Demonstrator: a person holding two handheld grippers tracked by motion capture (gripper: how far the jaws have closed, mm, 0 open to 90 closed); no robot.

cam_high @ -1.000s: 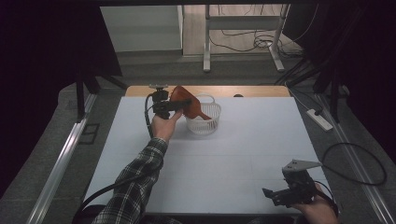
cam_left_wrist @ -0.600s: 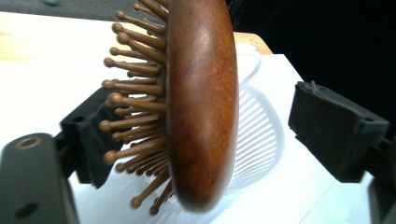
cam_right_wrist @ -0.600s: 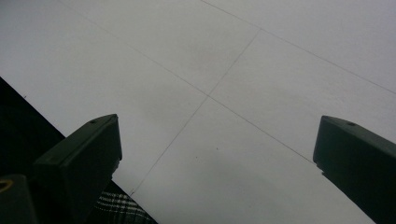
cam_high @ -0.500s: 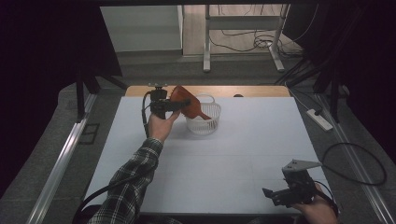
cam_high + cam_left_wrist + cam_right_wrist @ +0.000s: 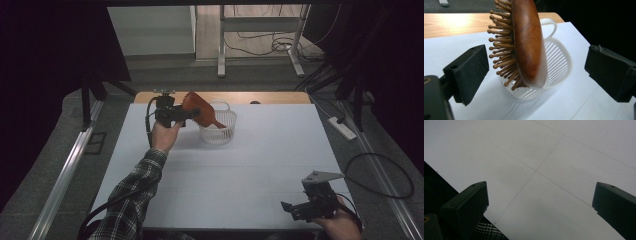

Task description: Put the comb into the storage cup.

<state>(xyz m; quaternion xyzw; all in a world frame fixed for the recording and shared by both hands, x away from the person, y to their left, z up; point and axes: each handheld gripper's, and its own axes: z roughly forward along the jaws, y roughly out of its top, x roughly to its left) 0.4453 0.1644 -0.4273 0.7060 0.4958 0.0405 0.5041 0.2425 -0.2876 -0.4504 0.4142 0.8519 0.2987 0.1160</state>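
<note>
Hairbrush [image 5: 527, 40] leans in the white basket [image 5: 559, 62], handle down. Left tongs [image 5: 536, 72] have just been opening around it, not touching; right tongs [image 5: 540, 205] gape empty.

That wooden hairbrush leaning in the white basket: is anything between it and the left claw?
Nothing visible. The left claw is open, its jaws standing apart on either side of the hairbrush, having just been opening. The brush leans in the white basket.
</note>
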